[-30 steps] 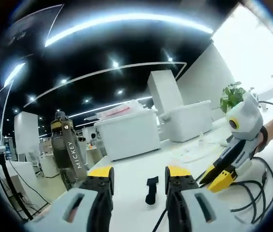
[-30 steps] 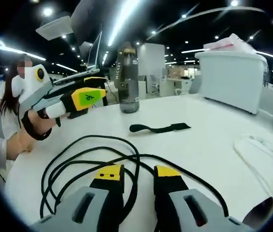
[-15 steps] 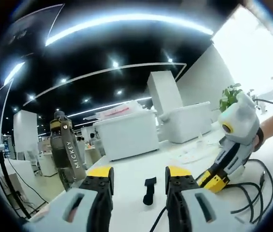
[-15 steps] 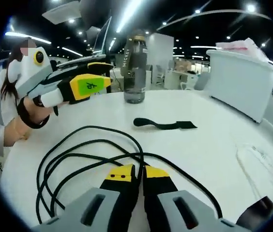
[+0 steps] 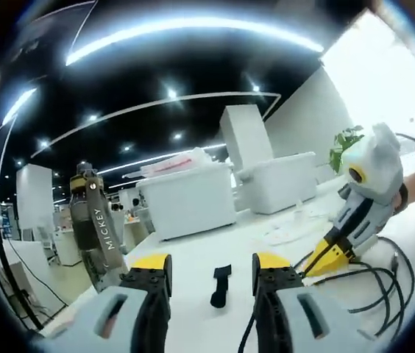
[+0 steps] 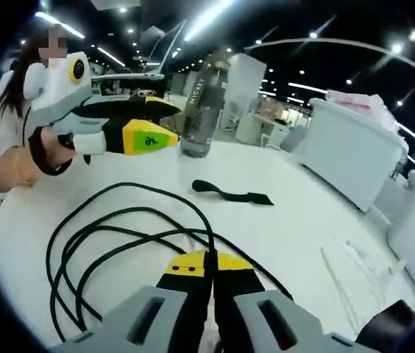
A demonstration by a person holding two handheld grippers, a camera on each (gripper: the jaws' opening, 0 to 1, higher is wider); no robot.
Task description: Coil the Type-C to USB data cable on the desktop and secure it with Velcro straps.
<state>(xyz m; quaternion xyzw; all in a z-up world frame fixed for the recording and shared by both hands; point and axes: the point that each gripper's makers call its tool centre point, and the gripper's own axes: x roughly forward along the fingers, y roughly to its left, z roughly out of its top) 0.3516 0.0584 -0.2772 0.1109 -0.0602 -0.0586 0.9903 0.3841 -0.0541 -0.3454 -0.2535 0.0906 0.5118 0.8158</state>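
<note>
Cable (image 6: 119, 228), limp and springy, lies looped at nine o'clock, pinched between the right gripper (image 6: 209, 263) closed jaws; left gripper (image 5: 207, 266) gapes empty.

Dark water bottle (image 5: 92, 224) at my nine o'clock, big white bin (image 5: 188, 201) dead ahead at twelve, potted plant (image 5: 344, 143) at two, papers (image 6: 363, 263) at four

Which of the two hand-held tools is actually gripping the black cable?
The right tool: its yellow tips are shut on the cable. The left tool is open, above the table.
</note>
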